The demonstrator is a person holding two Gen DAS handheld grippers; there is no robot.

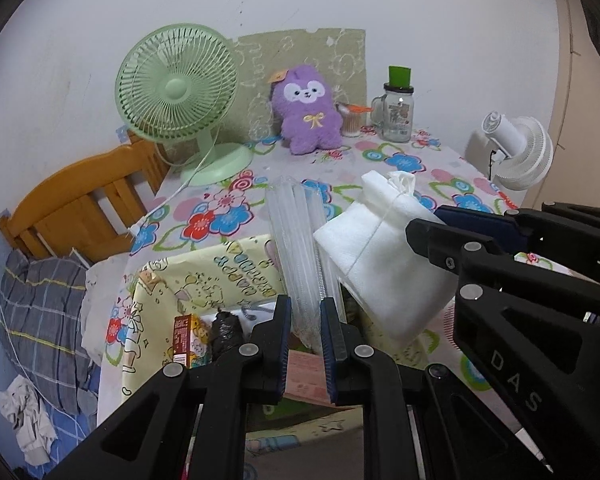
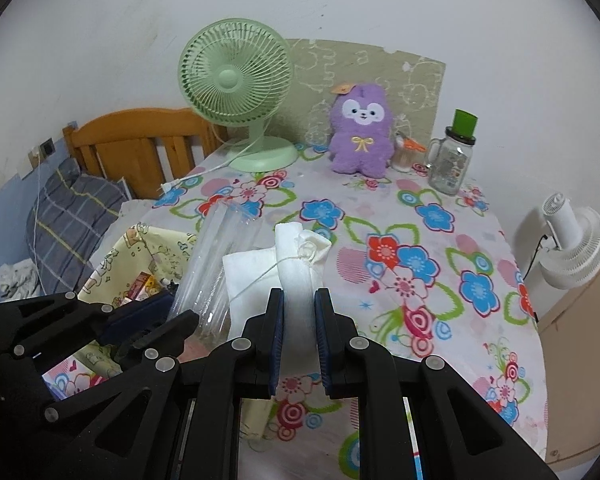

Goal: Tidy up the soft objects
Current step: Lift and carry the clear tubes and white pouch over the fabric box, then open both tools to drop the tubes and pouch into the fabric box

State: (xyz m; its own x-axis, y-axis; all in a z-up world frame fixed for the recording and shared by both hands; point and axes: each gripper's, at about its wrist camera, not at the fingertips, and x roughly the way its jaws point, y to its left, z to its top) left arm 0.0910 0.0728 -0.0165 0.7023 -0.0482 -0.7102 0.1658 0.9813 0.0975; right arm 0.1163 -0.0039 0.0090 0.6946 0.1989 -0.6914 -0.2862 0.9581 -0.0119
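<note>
White, soft non-woven fabric, a drawstring pouch with a gathered neck, is clamped between the blue pads of the right claw; the pouch is seen lifted off the flower-printed tablecloth, its tied neck pointing away from the claw. Just to the left of that claw, a clear crinkled plastic bag is pinched at its near end by the left claw, whose jaws are drawn together on the thin film. In the left wrist view the white pouch is found to the right of the left claw and slightly ahead, touching the plastic bag, with the right claw reaching in from the right edge. Well ahead of both claws, against the wall, a purple plush animal with a yellow bow is seated upright, flanked by a pale green desk fan on its left and a glass handled jar with a green lid on its right.
</note>
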